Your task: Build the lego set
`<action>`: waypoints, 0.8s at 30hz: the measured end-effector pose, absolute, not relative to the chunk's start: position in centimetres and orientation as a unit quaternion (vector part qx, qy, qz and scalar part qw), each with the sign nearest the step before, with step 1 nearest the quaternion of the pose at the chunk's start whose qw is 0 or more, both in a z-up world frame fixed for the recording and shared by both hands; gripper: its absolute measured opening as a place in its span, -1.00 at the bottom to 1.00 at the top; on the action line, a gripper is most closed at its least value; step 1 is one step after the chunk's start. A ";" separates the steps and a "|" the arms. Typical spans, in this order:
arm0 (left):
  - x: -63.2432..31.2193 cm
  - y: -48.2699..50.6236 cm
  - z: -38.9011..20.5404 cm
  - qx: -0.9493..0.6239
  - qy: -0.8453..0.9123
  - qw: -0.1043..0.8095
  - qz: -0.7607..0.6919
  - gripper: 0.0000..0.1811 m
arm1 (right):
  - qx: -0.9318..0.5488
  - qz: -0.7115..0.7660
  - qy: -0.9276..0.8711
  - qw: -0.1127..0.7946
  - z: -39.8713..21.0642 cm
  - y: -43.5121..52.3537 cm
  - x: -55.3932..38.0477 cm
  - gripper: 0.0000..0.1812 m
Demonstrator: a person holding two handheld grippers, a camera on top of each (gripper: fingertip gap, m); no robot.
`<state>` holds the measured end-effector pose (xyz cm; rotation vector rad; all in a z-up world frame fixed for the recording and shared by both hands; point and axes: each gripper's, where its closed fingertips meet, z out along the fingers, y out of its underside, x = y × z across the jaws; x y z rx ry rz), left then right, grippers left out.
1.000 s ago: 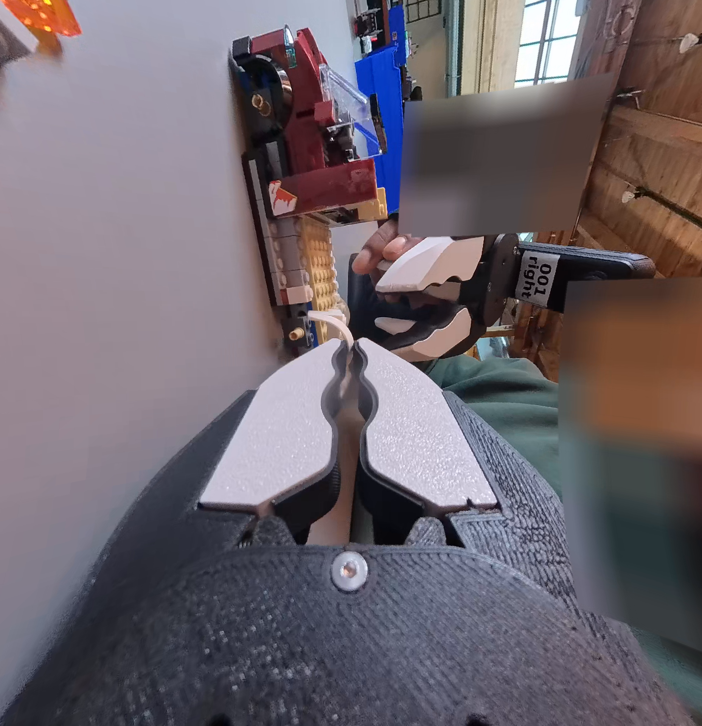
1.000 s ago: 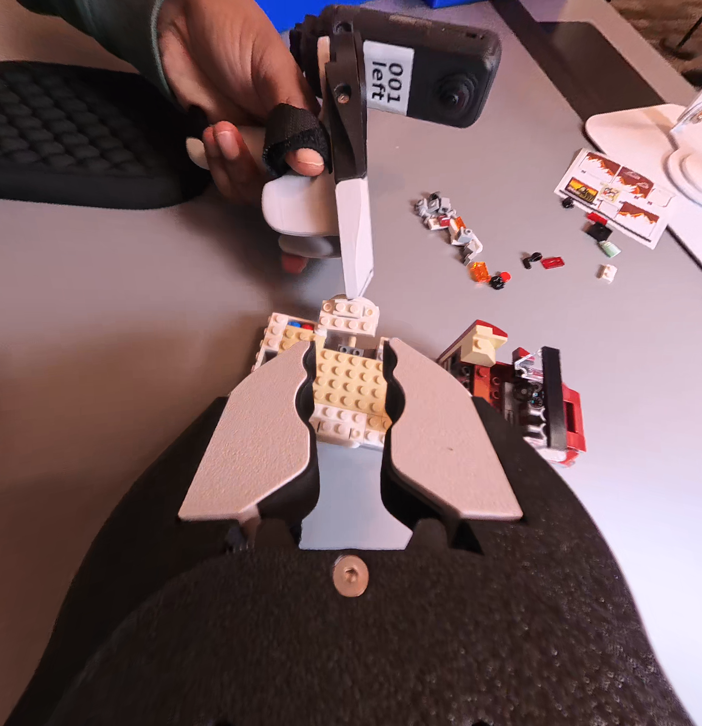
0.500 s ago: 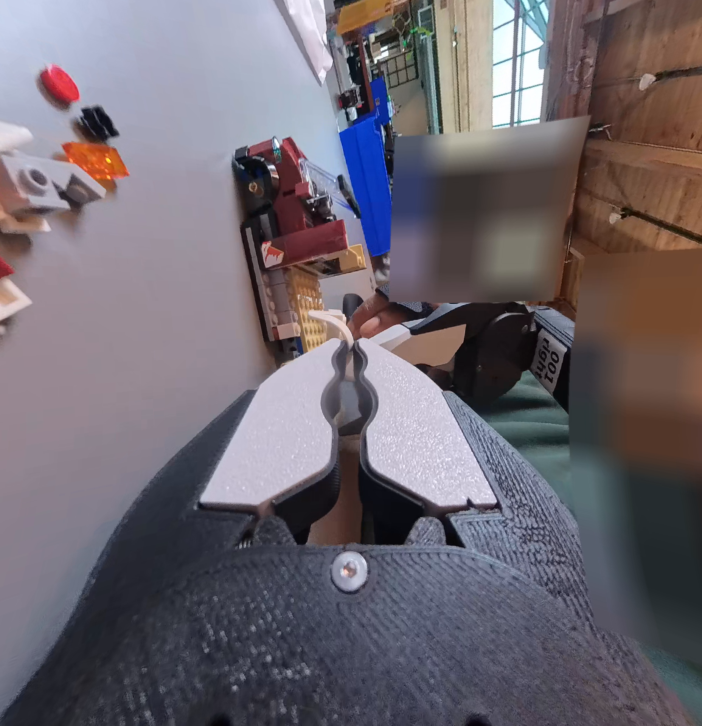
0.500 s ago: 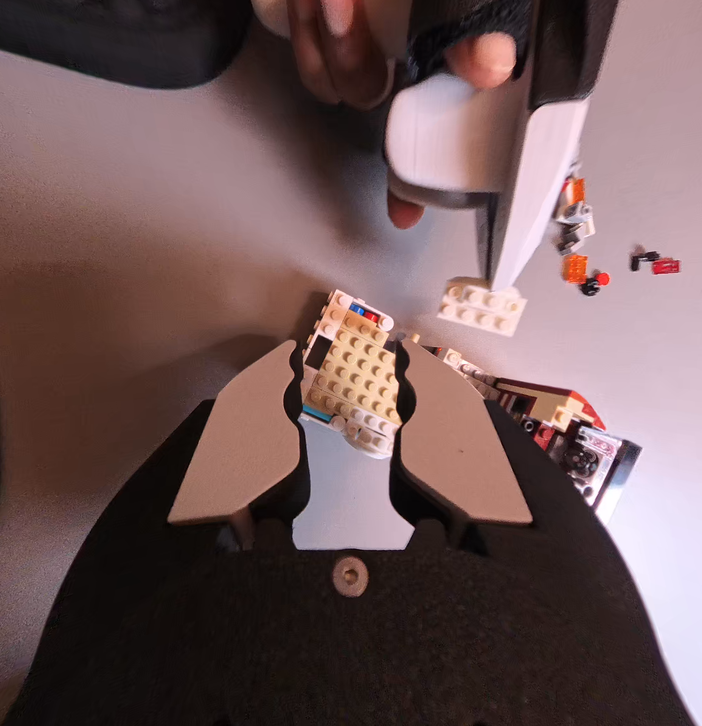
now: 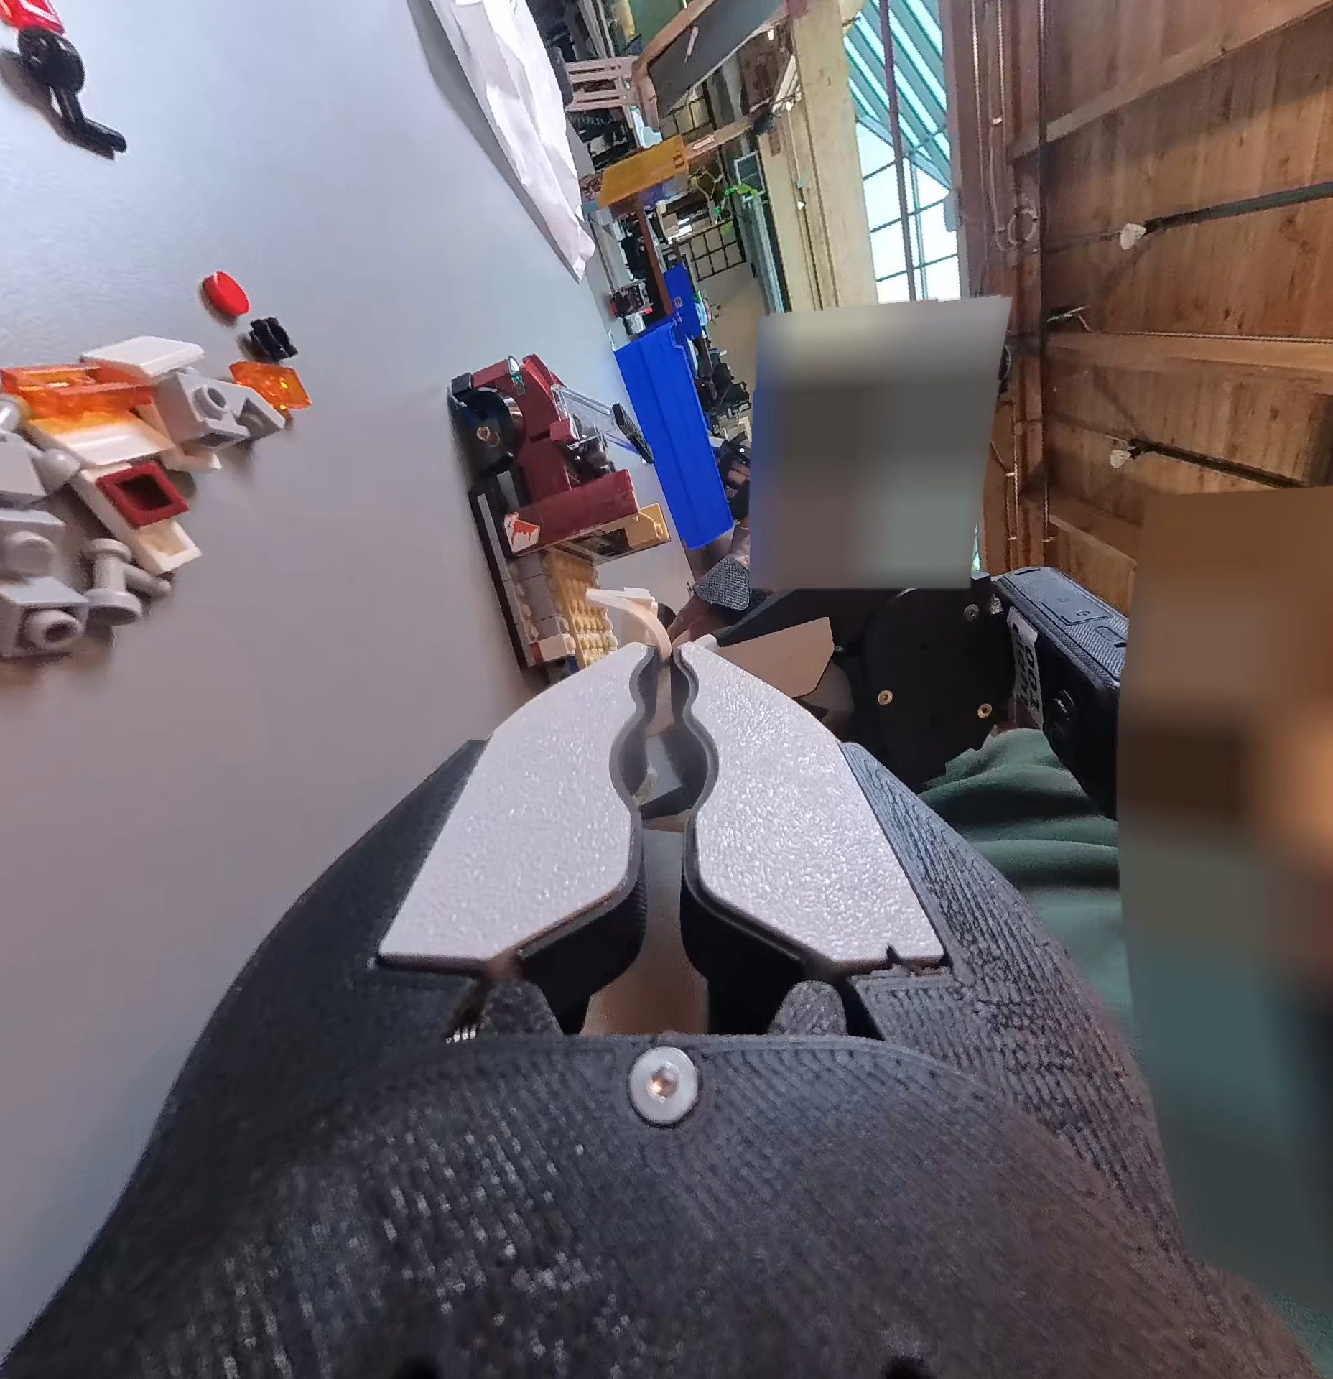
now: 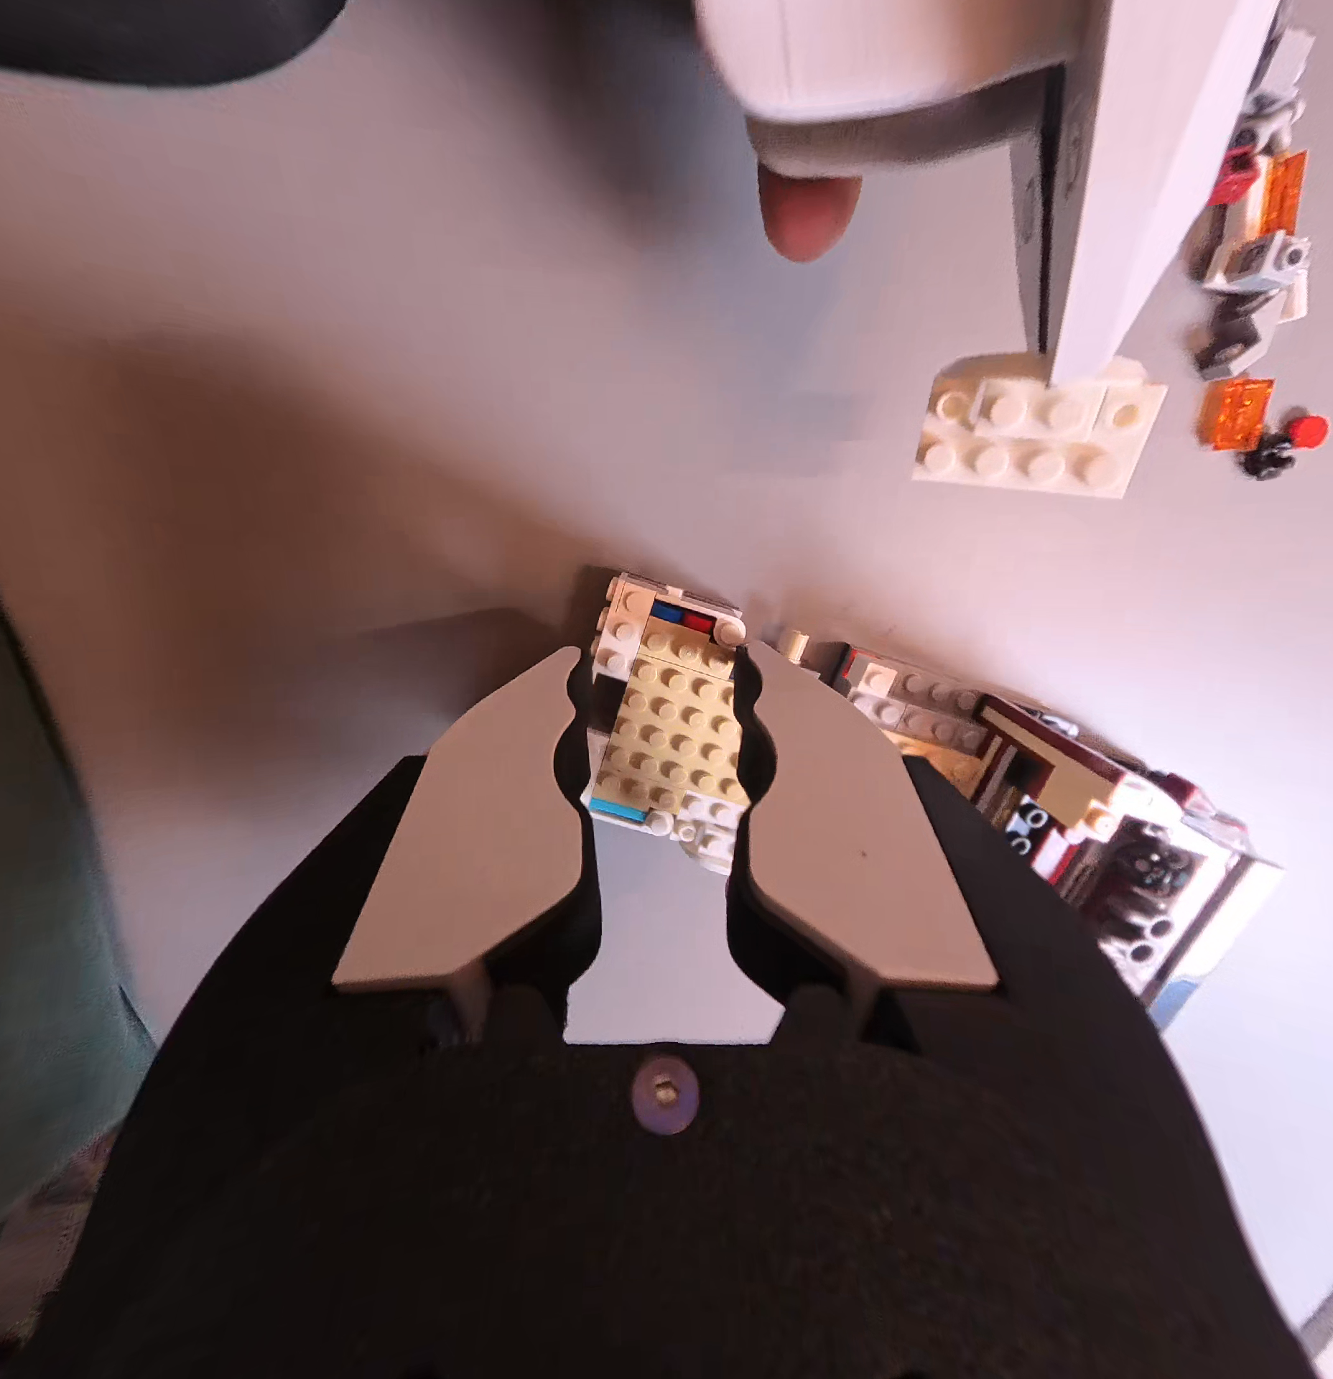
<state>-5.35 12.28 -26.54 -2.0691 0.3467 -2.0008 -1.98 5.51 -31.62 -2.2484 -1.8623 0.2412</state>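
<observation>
Smooth grey tabletop [image 6: 350, 448] filled both views. My right gripper [image 6: 663, 657], partly open, clamped the studded tan-and-white lego build [image 6: 671, 731] at centre frame. My left gripper [image 5: 662, 653], nearly closed, pinched a white studded plate [image 6: 1022, 433], upper right, beside loose pieces [image 5: 89, 477].

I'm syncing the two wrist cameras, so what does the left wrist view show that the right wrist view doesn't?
Only the left wrist view shows the room behind: a blue bin, wooden wall and window, plus the left gripper pinching the white plate edge-on.

Only the right wrist view shows that white plate face-on with its studs, and the right gripper closed on the tan studded section.

Both show the dark red vehicle build and the loose orange, grey and red pieces on the grey table.
</observation>
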 end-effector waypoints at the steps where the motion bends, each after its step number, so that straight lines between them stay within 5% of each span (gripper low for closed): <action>1: -5.3 12.1 -26.6 -0.708 0.121 0.120 -0.685 -0.97 | -0.758 0.082 -0.638 0.107 -31.6 5.3 -1.6 -0.60; 10: -4.3 10.5 -27.3 -0.716 0.140 0.095 -0.678 -0.97 | -0.712 0.036 -0.686 0.148 -31.4 3.6 4.9 -0.61; 18: -3.3 9.7 -27.1 -0.709 0.141 0.094 -0.685 -0.96 | -0.888 0.130 -0.375 0.234 -30.6 4.1 8.6 -0.04; 24: -2.2 8.5 -26.6 -0.704 0.106 0.090 -0.696 -0.97 | -0.908 0.148 -0.284 0.270 -32.8 4.5 7.5 -0.16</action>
